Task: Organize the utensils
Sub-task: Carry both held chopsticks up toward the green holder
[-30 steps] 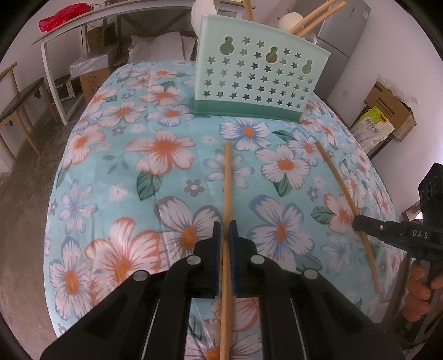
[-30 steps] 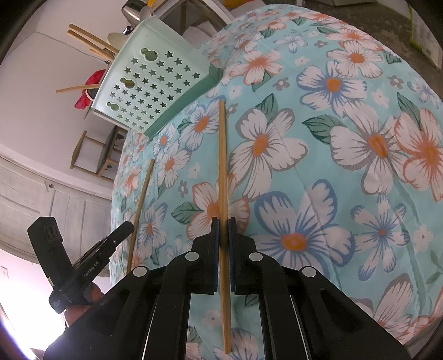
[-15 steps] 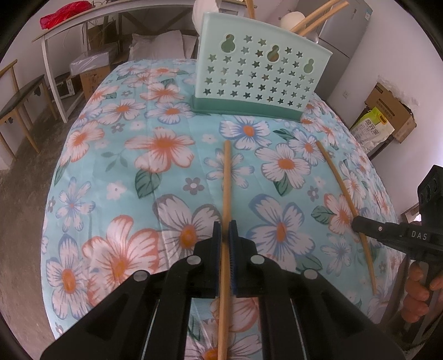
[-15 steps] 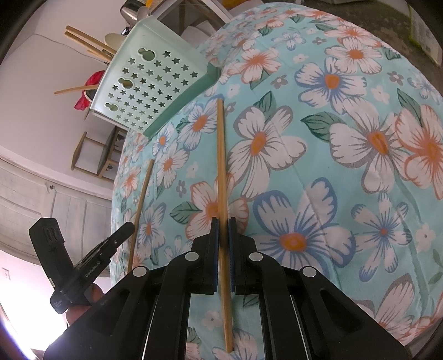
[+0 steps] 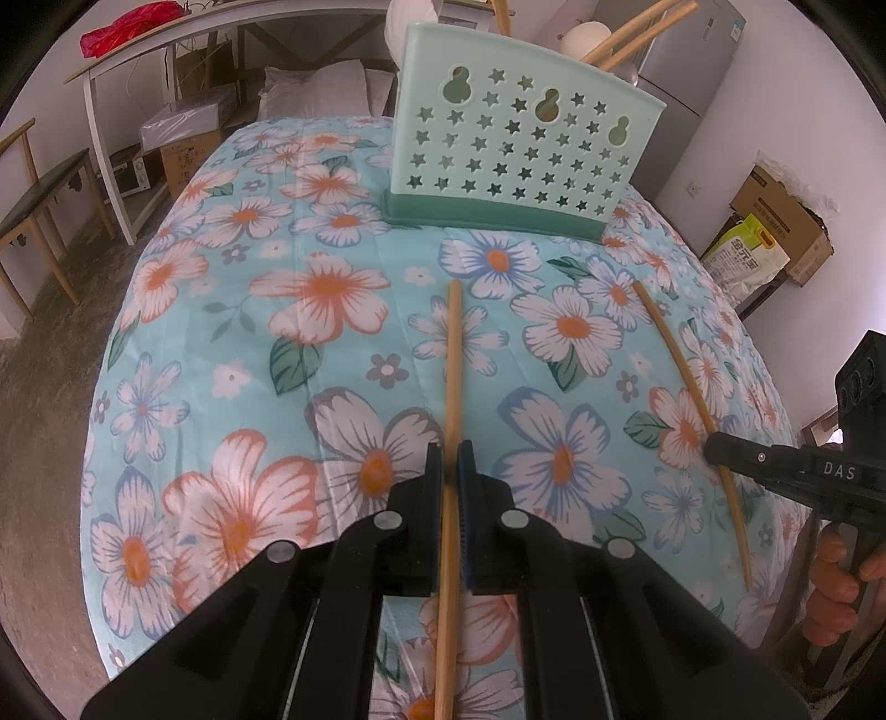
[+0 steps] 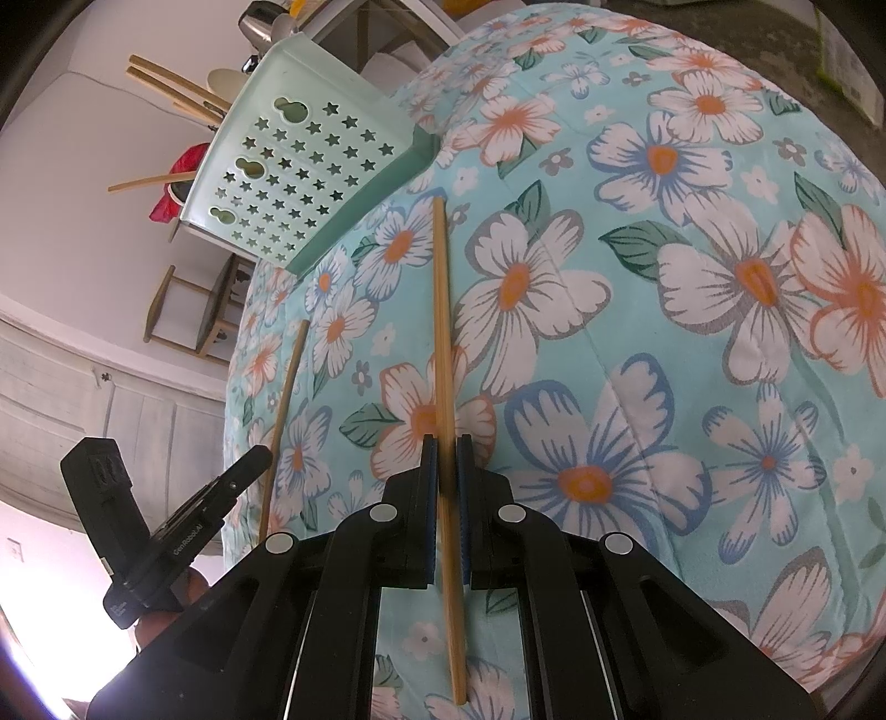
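Several chopsticks [image 5: 637,33], spoons upright in holder [image 5: 520,149].

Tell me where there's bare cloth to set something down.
The widest bare patch is the floral tablecloth left of the left chopstick. A narrower strip lies between it and the right chopstick. The green holder crowds the far edge.

Left tongs [image 5: 449,448] and right tongs [image 6: 446,440], both angled downward, jaws clamped nearly together.

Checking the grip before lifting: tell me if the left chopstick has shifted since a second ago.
No. In the left wrist view the chopstick tip lies on the same white flower, just below the holder, with the left claw shut on it.
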Motion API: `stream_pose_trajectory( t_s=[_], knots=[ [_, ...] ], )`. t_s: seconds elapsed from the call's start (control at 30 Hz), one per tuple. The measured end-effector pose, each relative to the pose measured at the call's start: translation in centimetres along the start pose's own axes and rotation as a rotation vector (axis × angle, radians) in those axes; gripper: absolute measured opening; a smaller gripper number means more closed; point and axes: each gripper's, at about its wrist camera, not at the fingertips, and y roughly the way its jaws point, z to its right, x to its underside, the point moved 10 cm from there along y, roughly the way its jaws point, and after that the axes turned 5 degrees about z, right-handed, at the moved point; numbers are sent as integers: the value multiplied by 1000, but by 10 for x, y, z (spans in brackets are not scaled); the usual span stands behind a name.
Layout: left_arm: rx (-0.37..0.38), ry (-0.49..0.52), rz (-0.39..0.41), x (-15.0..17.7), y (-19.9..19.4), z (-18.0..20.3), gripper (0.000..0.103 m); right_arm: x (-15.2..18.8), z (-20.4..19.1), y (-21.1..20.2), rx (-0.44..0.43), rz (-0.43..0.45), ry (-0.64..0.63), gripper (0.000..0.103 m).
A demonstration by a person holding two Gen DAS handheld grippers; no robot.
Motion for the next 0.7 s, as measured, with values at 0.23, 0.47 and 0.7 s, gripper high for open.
stream_pose_trajectory(
  t_s=[0.23, 0.47, 0.7],
  knots=[
    [1, 0, 0, 0, 0, 0, 5, -1, 0, 0, -1, -1, 1, 5],
    [1, -2, 8, -1, -1, 0, 2, -1, -1, 0, -3, 2, 3, 5],
    [1, -55, 4, 12, -13, -4, 0, 5, -6, -5, -13, 2, 12, 4]
  ],
)
